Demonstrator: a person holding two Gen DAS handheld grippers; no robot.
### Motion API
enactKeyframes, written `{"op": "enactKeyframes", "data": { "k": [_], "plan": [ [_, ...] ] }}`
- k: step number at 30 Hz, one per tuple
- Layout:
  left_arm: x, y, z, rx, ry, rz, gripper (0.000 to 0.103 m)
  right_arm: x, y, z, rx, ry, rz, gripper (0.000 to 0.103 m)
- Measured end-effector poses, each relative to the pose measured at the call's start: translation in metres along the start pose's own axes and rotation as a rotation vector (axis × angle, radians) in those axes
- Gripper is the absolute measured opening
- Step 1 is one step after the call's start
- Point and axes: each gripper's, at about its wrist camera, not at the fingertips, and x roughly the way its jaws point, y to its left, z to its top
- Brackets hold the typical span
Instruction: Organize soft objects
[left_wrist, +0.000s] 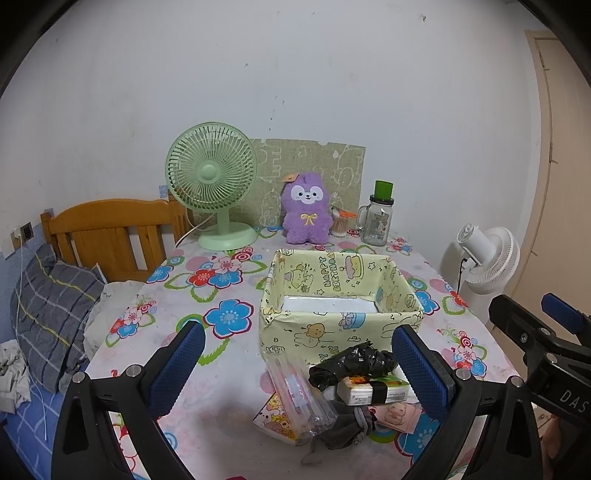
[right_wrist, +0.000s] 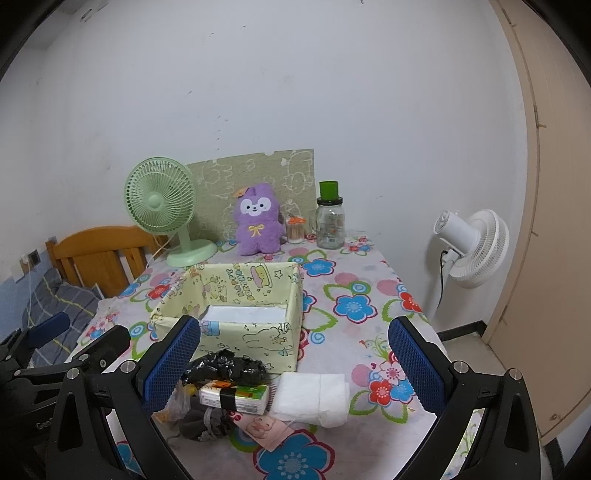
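Observation:
A yellow cartoon-print storage box (left_wrist: 295, 328) (right_wrist: 255, 338) stands open mid-table. In front of it lies a pile: a crumpled black plastic bag (left_wrist: 354, 363) (right_wrist: 225, 369), a banded tissue pack (left_wrist: 373, 391) (right_wrist: 236, 397), a clear plastic bag (left_wrist: 299, 391), a grey drawstring pouch (left_wrist: 351, 428) (right_wrist: 203, 422), and a white folded cloth (right_wrist: 314, 400). My left gripper (left_wrist: 299, 373) is open above the pile, empty. My right gripper (right_wrist: 295, 369) is open above the white cloth, empty. A purple plush toy (left_wrist: 306, 210) (right_wrist: 256, 221) sits at the back.
A green desk fan (left_wrist: 212, 184) (right_wrist: 162, 210), a glass jar with green lid (left_wrist: 378, 216) (right_wrist: 330, 218) and a toothpick holder (right_wrist: 295, 229) line the back of the floral table (right_wrist: 351, 306). A bed with wooden headboard (left_wrist: 110, 236) lies left; a white floor fan (right_wrist: 469, 247) stands right.

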Motion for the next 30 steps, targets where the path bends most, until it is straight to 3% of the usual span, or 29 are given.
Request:
{"op": "enactKeyframes", "data": {
  "k": [18,30],
  "plan": [
    [0.021,-0.003,-0.009,0.012,0.058,0.006,0.095,0.020,0.000,-0.004,0.006,0.039,0.014,0.102],
    [0.044,-0.015,-0.024,0.044,0.105,-0.040,0.095,0.047,0.003,-0.016,0.010,0.095,0.042,0.099]
  ]
}}
